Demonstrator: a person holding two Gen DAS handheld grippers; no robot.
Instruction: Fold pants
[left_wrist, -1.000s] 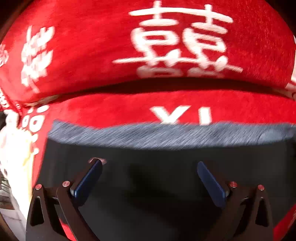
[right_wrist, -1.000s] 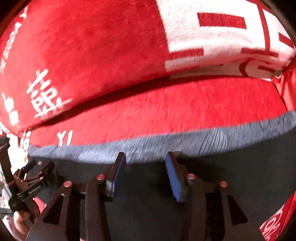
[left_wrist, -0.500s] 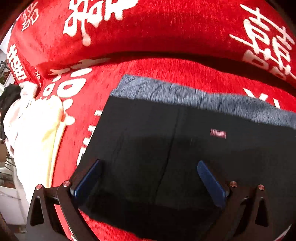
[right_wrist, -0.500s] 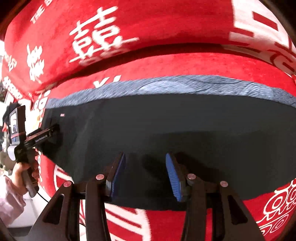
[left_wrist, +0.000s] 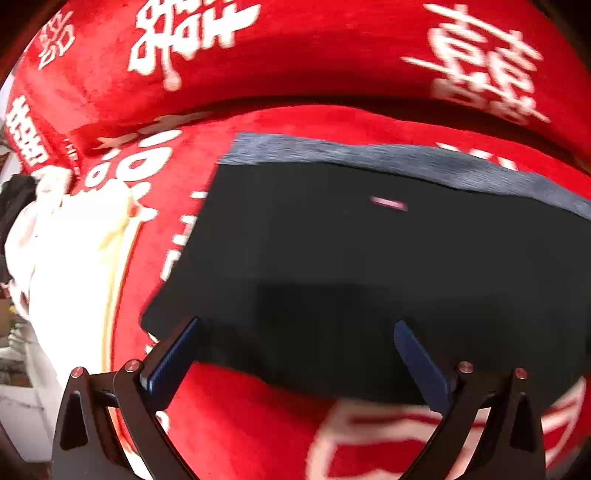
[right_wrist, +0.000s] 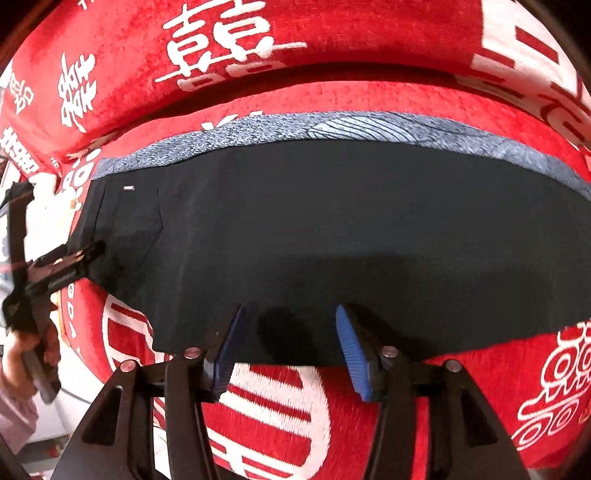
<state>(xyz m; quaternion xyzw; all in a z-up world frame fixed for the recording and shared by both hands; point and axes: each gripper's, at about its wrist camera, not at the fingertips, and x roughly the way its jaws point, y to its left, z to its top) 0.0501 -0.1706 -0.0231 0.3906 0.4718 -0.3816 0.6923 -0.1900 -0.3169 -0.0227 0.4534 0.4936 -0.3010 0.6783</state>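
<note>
While pants (right_wrist: 314, 229) lay limp, light | left gripper (left_wrist: 295, 354) gaped wide, right gripper (right_wrist: 288, 347) half-spread, opening, both empty | pinch hem nearest grippers.

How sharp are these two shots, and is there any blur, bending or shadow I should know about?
Left wrist view: motion-smeared, the small label on the black pants streaked, white characters on the red cover soft. Right wrist view: crisper, the grey band's weave readable. Both: fisheye bowing, dark corners, a shadow on the pants near the front edge.
</note>
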